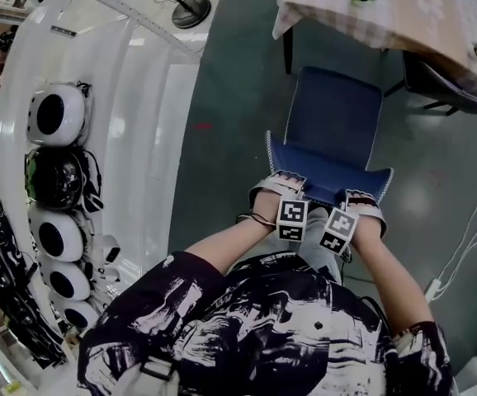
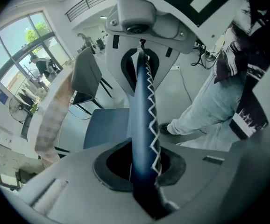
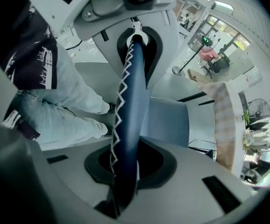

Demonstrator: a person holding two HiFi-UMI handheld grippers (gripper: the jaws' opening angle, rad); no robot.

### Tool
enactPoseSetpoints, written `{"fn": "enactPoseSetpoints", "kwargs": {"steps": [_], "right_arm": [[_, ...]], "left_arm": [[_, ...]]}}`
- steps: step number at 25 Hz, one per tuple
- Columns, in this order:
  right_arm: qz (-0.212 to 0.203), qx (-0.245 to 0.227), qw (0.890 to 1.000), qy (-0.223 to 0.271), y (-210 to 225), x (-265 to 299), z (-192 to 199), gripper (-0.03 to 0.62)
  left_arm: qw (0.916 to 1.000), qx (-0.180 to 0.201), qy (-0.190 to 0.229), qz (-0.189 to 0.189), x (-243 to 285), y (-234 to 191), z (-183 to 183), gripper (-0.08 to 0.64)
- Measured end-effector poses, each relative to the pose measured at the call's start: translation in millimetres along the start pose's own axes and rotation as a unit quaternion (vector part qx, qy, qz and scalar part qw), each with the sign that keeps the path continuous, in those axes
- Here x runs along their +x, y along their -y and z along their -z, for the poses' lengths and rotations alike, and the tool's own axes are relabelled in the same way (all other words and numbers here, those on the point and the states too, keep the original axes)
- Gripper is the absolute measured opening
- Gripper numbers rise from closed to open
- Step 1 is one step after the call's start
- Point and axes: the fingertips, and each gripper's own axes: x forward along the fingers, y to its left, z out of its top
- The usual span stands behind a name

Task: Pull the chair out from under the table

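Left gripper (image 1: 278, 183) and right gripper (image 1: 365, 201) are both clamping the top edge of the chair (image 1: 336, 118) backrest (image 2: 142, 125). Their jaws are nearly closed on the thin stitched rim. The grippers are sitting one toward each side, probably so the pull is running straight and the chair is not swivelling. The seat is sitting clear of the table (image 1: 403, 23), just in front of it. Judgement: the task is looking largely done.
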Motion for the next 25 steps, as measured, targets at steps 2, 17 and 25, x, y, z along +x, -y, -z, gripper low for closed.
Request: {"fn": "enactPoseSetpoints", "kwargs": {"steps": [2, 17, 25], "right_arm": [[-0.006, -0.008, 1.0, 0.003, -14, -2, -1, 0.046], [-0.001, -0.079, 0.996, 0.041, -51, -7, -2, 0.048], [-0.002, -0.074, 0.997, 0.037, -54, -9, 4, 0.055]], "left_arm": [[1.0, -0.003, -0.001, 0.008, -3, 14, -1, 0.051], [0.999, -0.036, -0.011, 0.025, -8, 52, -5, 0.049], [0.9985, -0.046, -0.001, 0.03, -8, 57, -12, 0.051]]}}
